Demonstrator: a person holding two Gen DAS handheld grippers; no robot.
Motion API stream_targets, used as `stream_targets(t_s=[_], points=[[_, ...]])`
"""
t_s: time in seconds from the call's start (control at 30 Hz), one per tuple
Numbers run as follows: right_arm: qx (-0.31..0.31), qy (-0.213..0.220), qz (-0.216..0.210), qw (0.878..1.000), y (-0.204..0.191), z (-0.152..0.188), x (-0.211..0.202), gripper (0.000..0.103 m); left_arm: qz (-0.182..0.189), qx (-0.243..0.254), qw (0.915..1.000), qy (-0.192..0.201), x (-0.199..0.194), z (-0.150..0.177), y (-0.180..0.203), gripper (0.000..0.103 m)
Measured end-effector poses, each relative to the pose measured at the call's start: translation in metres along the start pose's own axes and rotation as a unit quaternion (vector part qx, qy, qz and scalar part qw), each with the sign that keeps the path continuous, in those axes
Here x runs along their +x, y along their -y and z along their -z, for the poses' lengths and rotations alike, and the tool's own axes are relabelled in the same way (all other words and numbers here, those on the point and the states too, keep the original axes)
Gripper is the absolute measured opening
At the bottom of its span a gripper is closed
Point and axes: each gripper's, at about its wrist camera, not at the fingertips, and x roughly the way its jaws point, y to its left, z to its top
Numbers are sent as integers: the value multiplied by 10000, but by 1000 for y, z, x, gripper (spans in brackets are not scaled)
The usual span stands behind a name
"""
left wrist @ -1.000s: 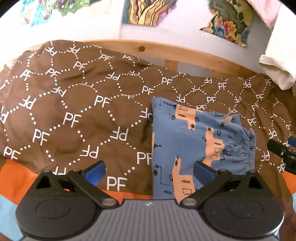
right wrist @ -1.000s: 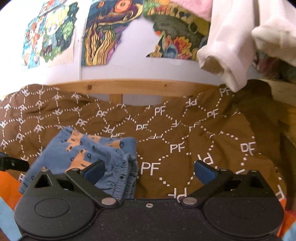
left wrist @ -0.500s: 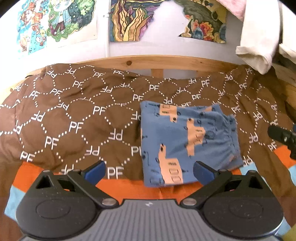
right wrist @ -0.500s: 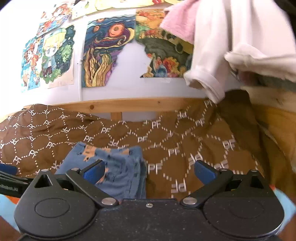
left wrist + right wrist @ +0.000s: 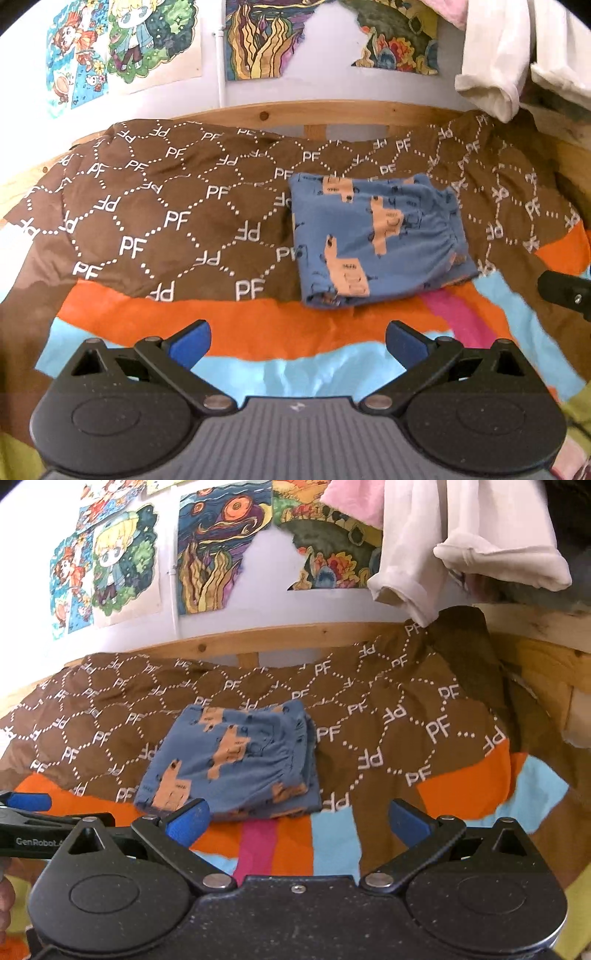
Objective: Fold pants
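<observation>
The blue pants (image 5: pixel 376 240) with orange shapes lie folded into a compact rectangle on the brown "PF" blanket (image 5: pixel 166 214), waistband to the right. They also show in the right wrist view (image 5: pixel 236 764). My left gripper (image 5: pixel 297 341) is open and empty, held back from the pants over the orange and blue bedding. My right gripper (image 5: pixel 297 819) is open and empty, just in front of the pants' near edge. The right gripper's finger shows at the right edge of the left wrist view (image 5: pixel 565 295), and the left gripper's finger at the left edge of the right wrist view (image 5: pixel 29 801).
A wooden bed rail (image 5: pixel 332 114) runs behind the blanket below a wall with colourful posters (image 5: pixel 218 554). White and pink clothes (image 5: pixel 461 542) hang at the upper right. Orange, light-blue and pink bedding (image 5: pixel 332 354) lies in front of the blanket.
Both grippers have pulled back and up from the folded pants, which now lie farther off. The pants have not moved. Both grippers stay open.
</observation>
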Motion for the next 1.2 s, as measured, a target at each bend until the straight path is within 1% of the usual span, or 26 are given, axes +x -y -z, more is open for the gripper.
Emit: stream_targets(t_s=[0.2,0.47,0.6,0.87,1.03,1.2], points=[[-164,-164,-37,9997,-9,8,0,102,-121,66,9998,-133,-4,14,-6,103],[-137,-480,-116,9987,-9,13,12,102,-264,156,9991,-277,-4,22,-12,103],[-118,-505,-155,9985,-8,13,13,102,-259,121,9992,-286,-4,21,-13,103],[-90,-603,-176,9980,-7,15,16,102,-327,272,9986,-304,-3,22,-9,103],[-80,-624,-176,9979,-8,15,17,102,-353,239,9985,-339,-3,23,-10,103],[-105,-639,-187,9977,-8,15,17,102,-496,254,9977,-389,-2,23,-11,103]])
